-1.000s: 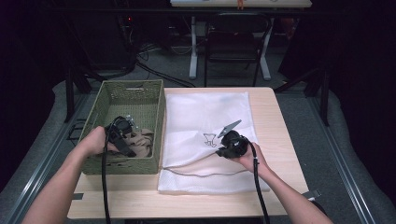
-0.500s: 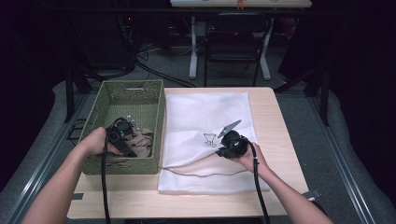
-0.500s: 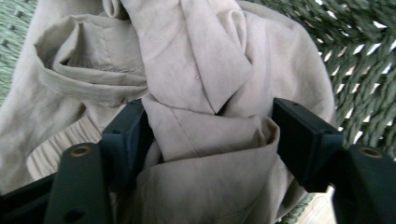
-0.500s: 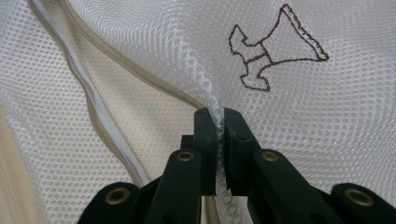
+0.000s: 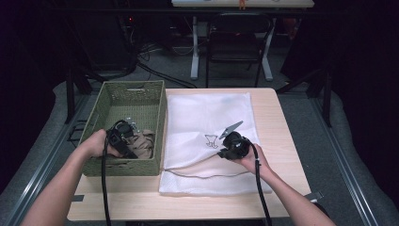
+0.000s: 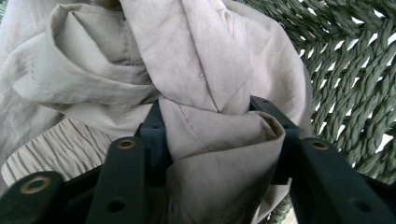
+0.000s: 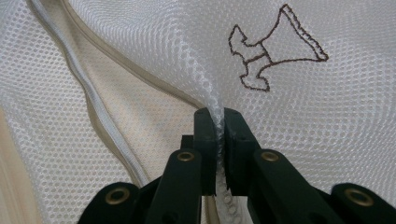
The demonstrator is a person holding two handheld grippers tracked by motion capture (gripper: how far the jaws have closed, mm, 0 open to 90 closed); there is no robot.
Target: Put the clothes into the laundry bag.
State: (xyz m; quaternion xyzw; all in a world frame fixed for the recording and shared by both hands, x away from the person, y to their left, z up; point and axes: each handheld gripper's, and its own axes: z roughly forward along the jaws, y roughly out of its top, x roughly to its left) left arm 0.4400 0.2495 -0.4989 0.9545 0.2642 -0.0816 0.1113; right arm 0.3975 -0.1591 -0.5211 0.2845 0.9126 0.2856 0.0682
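Nearest the person, both forearms come in over the front edge of the tabletop (image 5: 141,207), each hand carrying a tool. The right tool (image 7: 216,140) rests on the white mesh laundry bag (image 5: 207,113), its jaws pressed together on a pinch of the upper mesh layer just beside the embroidered brown outline (image 7: 275,49); this lifts that layer off the lower one, so the zippered mouth (image 7: 88,93) gapes toward the basket. The hand holds its place, and the pinch looks the same as in the frames from a moment ago. To the left, the left tool (image 6: 219,126) sits down inside the green woven basket (image 5: 110,167), and here is the change: its jaws have just been closing, and a thick fold of the beige garment (image 6: 201,60) now bulges between them, the pads meeting the cloth on both sides. The rest of the garment lies crumpled on the basket floor, at its near end, against the woven wall. I judge that the grasp is only just taken and perhaps not yet firm, so the cloth could slip when raised. With the bag's mouth held open and the garment caught, the likely next step is lifting it over the basket wall and feeding it into the bag. Beyond the tabletop stand a dark chair (image 5: 237,42) and cables on the floor.
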